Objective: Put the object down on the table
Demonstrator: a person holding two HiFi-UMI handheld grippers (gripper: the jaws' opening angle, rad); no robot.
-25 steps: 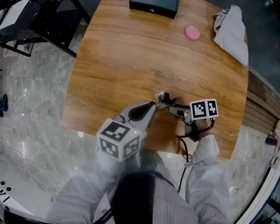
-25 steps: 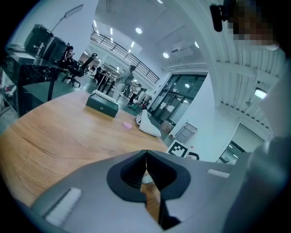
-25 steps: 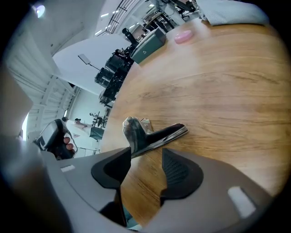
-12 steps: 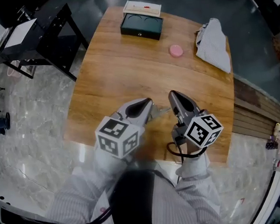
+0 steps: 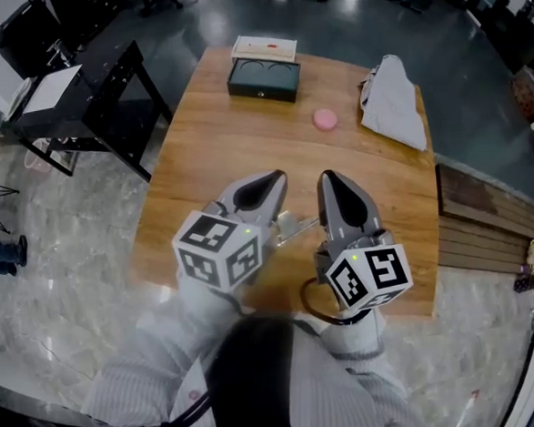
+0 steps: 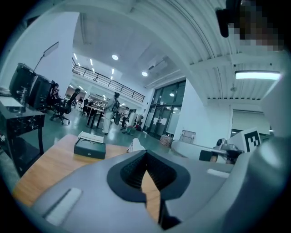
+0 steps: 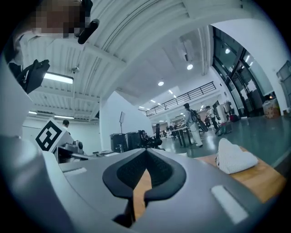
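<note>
A small shiny metal object [image 5: 289,226] shows on the wooden table [image 5: 216,138], low between my two grippers and partly hidden by them. The left gripper [image 5: 269,177] is raised over the near part of the table, to the left of the object; its jaws meet with nothing between them [image 6: 145,154]. My right gripper [image 5: 330,176] stands just right of the object, pointing forward alongside the left one. It is shut too, and its own view [image 7: 145,153] shows only bare wood past the tips. Neither gripper touches the object.
At the table's far edge sits a black box [image 5: 264,79] with a white carton [image 5: 264,47] behind it. A pink disc [image 5: 325,119] and a crumpled grey cloth [image 5: 391,99] lie at the far right. A black desk [image 5: 103,92] stands left of the table.
The right gripper has left the metal object, closed and swung round to point forward beside the left one. Both grippers now sit higher and nearer the camera.
</note>
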